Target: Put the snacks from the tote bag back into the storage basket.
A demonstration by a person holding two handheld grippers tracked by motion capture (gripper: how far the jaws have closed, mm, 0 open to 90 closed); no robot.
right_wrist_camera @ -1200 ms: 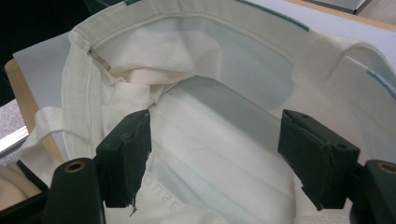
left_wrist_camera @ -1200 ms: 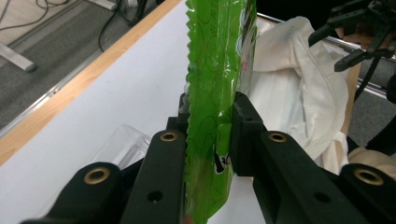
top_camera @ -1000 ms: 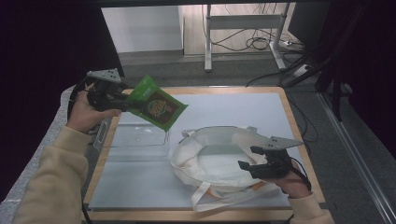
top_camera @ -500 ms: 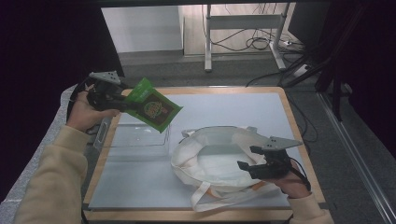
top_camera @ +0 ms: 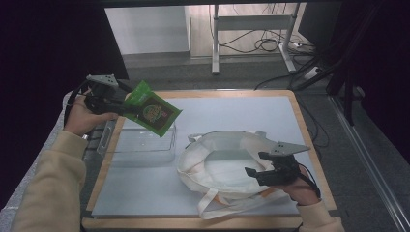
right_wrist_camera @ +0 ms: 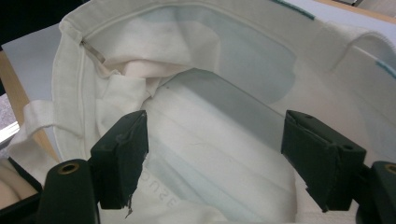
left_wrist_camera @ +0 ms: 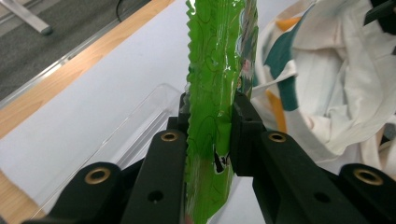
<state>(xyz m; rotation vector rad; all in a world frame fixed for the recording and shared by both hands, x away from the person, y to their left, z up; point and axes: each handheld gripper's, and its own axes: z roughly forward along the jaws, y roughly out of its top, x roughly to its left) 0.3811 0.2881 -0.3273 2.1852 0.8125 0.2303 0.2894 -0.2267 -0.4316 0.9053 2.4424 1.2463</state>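
Observation:
A green snack packet (top_camera: 152,113) hangs in the air over the clear plastic tray (top_camera: 140,145), tilted down to the right. My left gripper (top_camera: 126,107) is shut on the packet's upper end. In the left gripper view both pads press the packet (left_wrist_camera: 217,70) edge-on, with the tray (left_wrist_camera: 140,121) below. A white tote bag (top_camera: 217,164) lies open on the table to the right. My right gripper (top_camera: 256,164) sits at the bag's near right rim, open. In the right gripper view its jaws (right_wrist_camera: 215,144) stand wide apart over the bag's mouth (right_wrist_camera: 196,46).
A pale blue mat covers the wooden-edged table (top_camera: 232,106). The bag's straps (top_camera: 227,205) trail toward the front edge. Beyond the table stand desk legs with cables (top_camera: 261,43) on the floor.
The left gripper has lowered a little with the green packet, bringing it closer to the tray. The right gripper and the bag have not moved.

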